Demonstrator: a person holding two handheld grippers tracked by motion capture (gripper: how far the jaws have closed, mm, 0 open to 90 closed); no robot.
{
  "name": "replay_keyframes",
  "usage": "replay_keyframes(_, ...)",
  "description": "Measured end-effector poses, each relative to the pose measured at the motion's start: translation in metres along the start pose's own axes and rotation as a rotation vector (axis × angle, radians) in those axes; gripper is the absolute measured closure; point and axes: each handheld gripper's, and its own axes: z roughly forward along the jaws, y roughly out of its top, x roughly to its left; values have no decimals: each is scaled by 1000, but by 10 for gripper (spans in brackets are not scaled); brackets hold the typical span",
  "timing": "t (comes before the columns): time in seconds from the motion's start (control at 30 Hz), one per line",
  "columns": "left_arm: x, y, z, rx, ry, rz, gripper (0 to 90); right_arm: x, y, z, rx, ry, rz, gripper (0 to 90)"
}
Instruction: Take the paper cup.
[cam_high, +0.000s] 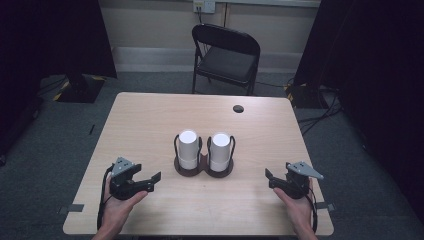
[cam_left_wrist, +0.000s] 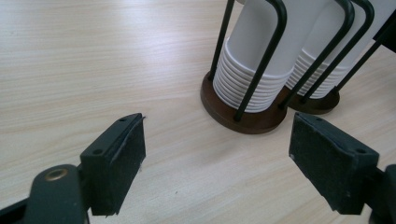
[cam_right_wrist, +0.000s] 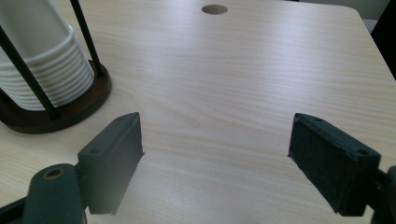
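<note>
Cups sit upside down in two white stacks at the middle of the desk, each caged in a black wire holder on a round dark wooden base; take the left cup holder as your landmark. The right cup holder stands just beside it, bases touching or nearly so. The left stack of paper cups and the right stack of paper cups both rise above their wire loops.

Your left tongs rest near the desk's front edge, to the left of and nearer you than the landmark, spread wide with nothing between the pads. Your right tongs lie to its right, beyond the second holder and well apart from it, also spread wide and empty.

To do the reach well, I would bring the left tongs in above the wire loops rather than through them, since the bars guard the lower rims. Close gently on the top cup's wall only; paper will crush under a hard squeeze. Lift straight up so the nested cups below do not follow, and consider steadying the base with the other tongs.

No brand, label or writing can be read on the cups, holders or desk. A round cable hole lies beyond the landmark, toward the black folding chair.
</note>
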Motion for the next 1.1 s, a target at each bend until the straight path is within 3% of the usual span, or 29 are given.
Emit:
replay_keyframes(0.17,1,0,0,-7,-7,6,214,1,0,-2,12,34,3,217)
replay_keyframes(0.37,1,-1,0,1,-18,21,212,2,3,-5,-18,82,25,266)
replay_keyframes(0.5,0,0,0,-7,-28,27,211,5,4,-6,-25,107,5,278)
replay_keyframes(0.6,-2,0,0,2,-41,44,222,7,4,-7,-22,99,-8,291)
replay_keyframes(0.77,-7,0,0,5,-59,69,228,12,5,-9,-16,145,-6,290)
replay_keyframes(1.03,-8,-1,-1,3,-50,64,227,22,14,-13,-34,228,-8,282)
replay_keyframes(1.1,-8,0,-1,-7,-45,51,217,24,17,-12,-11,259,2,284)
